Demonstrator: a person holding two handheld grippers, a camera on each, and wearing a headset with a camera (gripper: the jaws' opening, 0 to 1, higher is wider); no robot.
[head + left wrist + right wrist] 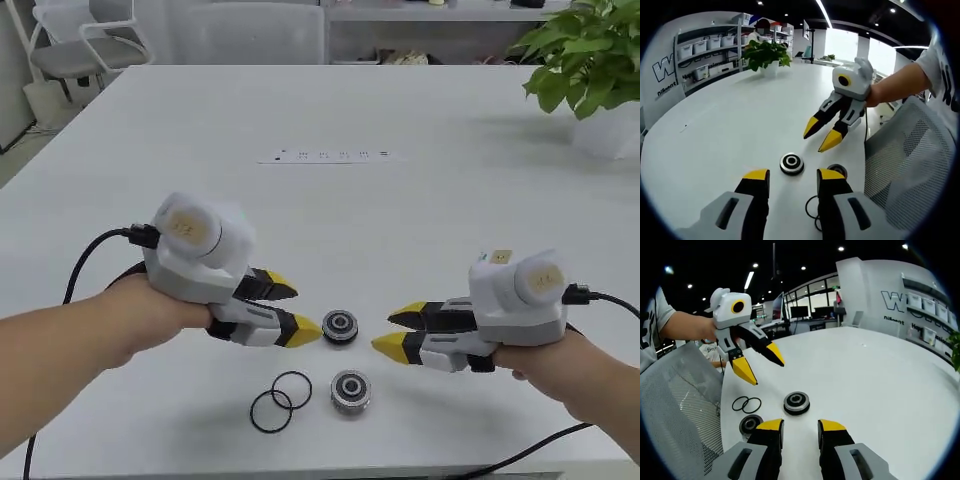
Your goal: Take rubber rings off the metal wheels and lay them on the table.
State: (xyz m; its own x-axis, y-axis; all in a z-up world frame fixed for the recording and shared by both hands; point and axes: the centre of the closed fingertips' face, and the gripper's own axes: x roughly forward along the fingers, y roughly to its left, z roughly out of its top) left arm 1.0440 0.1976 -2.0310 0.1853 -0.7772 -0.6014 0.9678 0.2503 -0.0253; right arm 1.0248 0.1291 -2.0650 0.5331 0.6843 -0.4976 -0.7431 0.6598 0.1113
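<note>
Rubber rings point(272, 392) by metal wheels point(340, 327); left hand-held gripper point(299, 310), right hand-held gripper point(393, 330) spread; wall lettering point(895, 301) blurred.

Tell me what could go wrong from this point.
The left gripper and right gripper, both open, point at each other across the far wheel; their tips might clash. Nothing pins that wheel, so a nudge could slide it. The two rings lie near the front edge of the table and could get swept off.
</note>
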